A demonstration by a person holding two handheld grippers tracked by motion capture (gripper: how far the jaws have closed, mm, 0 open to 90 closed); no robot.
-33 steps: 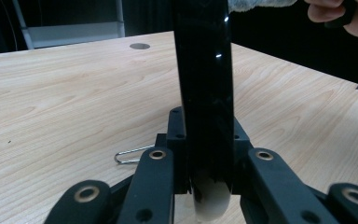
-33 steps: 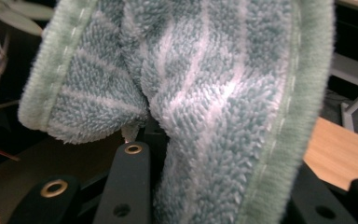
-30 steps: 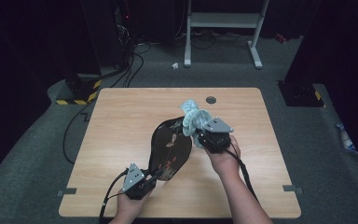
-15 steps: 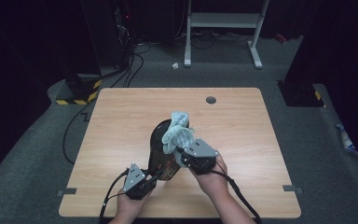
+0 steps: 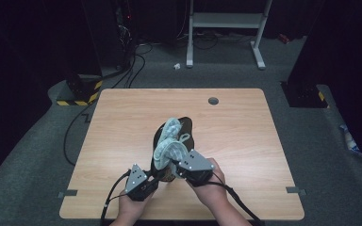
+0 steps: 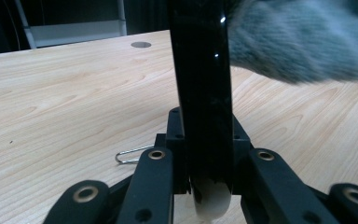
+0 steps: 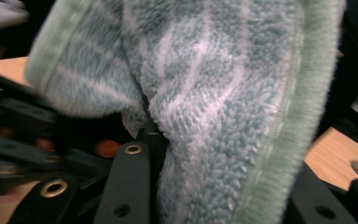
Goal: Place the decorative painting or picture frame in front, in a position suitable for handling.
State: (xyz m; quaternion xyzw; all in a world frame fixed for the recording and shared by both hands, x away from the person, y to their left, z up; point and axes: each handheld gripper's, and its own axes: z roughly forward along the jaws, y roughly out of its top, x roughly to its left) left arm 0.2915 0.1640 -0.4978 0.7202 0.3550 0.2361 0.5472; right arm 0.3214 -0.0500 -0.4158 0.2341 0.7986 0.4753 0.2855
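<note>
Near the front edge of the wooden surface point(image 5: 122, 122), both hands work close together over a dark, flat, glossy object point(image 5: 185, 127) that lies lengthwise toward the far side. In the high view, the left gripper point(image 5: 143, 181) sits at the near end of this dark object, and the left gripper view shows its jaws clenched on the object's black, shiny edge point(image 6: 203, 84), which rises upright between them with a pale rounded tip at the bottom. The left hand point(image 5: 129, 207) enters from the bottom edge, its cable looping to the left.

Just to the right, the right gripper point(image 5: 188, 169) grasps a pale green terry cloth point(image 5: 169, 146). The right gripper view shows the cloth point(image 7: 223, 107) bunched and pinched between the jaws, its striped pile and hemmed border hanging thick in front of the camera. From above, the cloth stands bundled up over the near half of the dark object, touching it, with one fold reaching toward the object's middle. The right hand point(image 5: 212, 188) holds its gripper from behind, wrist angled in from the lower right.

In the left gripper view, the fuzzy cloth point(image 6: 303, 42) hangs above the surface at the upper right, and a small wire clip point(image 6: 130, 155) lies on the wood just beside the jaws. A round grommet hole point(image 5: 213, 100) sits near the far edge, well apart from the work.
</note>
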